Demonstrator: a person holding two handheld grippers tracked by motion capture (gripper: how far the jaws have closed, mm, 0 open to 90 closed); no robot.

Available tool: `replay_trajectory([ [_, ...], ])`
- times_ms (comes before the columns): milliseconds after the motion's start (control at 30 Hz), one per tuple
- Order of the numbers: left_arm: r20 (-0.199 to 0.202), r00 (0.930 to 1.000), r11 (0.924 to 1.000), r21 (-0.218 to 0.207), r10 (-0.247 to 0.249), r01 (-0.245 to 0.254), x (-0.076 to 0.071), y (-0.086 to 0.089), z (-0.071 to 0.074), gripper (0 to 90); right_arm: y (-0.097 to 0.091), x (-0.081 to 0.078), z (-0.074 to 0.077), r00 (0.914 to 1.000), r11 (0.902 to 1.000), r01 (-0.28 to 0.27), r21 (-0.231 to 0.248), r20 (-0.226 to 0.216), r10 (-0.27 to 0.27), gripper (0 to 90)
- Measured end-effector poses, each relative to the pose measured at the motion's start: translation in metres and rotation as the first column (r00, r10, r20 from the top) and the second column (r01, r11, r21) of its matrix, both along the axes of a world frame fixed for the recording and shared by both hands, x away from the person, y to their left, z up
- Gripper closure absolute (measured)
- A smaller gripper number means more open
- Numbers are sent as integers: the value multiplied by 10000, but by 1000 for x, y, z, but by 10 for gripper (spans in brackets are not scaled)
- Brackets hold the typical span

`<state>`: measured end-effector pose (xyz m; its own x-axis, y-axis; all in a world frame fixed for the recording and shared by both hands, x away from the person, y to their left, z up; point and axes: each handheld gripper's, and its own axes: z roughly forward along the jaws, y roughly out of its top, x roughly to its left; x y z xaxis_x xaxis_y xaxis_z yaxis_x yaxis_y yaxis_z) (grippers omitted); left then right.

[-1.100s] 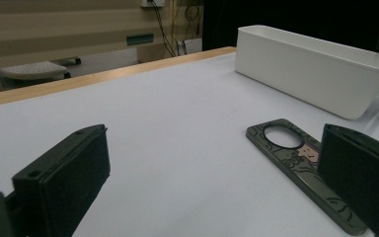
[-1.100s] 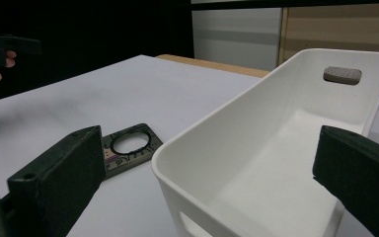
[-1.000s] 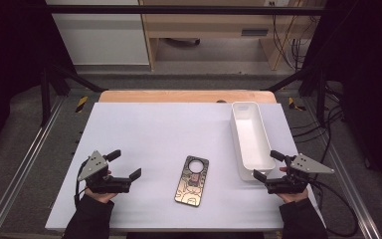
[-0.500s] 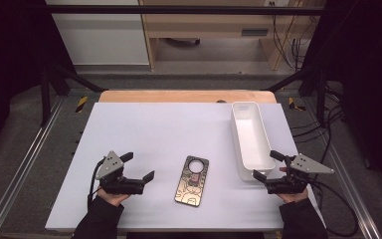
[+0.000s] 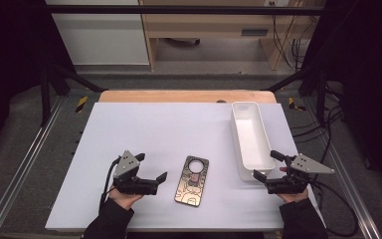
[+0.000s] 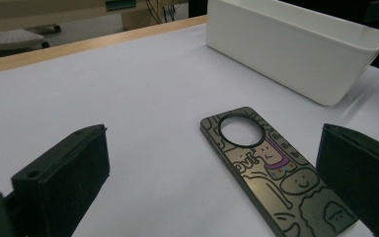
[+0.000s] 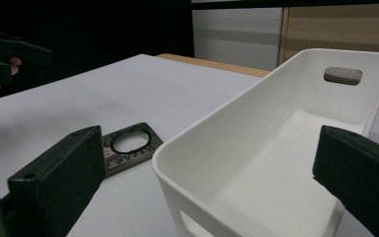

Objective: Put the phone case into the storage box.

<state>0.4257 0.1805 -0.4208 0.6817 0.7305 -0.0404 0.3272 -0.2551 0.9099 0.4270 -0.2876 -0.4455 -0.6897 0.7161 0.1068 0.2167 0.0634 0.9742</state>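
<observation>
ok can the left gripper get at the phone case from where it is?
Probably yes. The left gripper sits just left of the phone case, jaws open and aimed at it, with bare table between. The case lies flat, so gripping its edges may be fiddly.

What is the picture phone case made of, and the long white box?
The phone case looks like hard plastic or metal with a dull gold sheen and printed cartoon outlines. The white box seems moulded plastic: smooth, slightly glossy, thin walls, rounded corners, and a handle slot.
</observation>
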Motion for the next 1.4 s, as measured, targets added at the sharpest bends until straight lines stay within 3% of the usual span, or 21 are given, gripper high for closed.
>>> replay_trajectory([
  [733,-439,9986,9982,510,-296,318,8,-46,2,0,0,0,0,10000,10000,5,-12,25,-5,3],
  [1267,-1188,9928,9926,1178,-158,299,16,-79,-6,0,0,0,0,10000,10000,7,-68,-7,-7,3],
  [1400,-1433,9897,9883,1502,-50,267,19,-91,-11,0,0,0,0,10000,10000,5,-66,-4,-5,3],
])
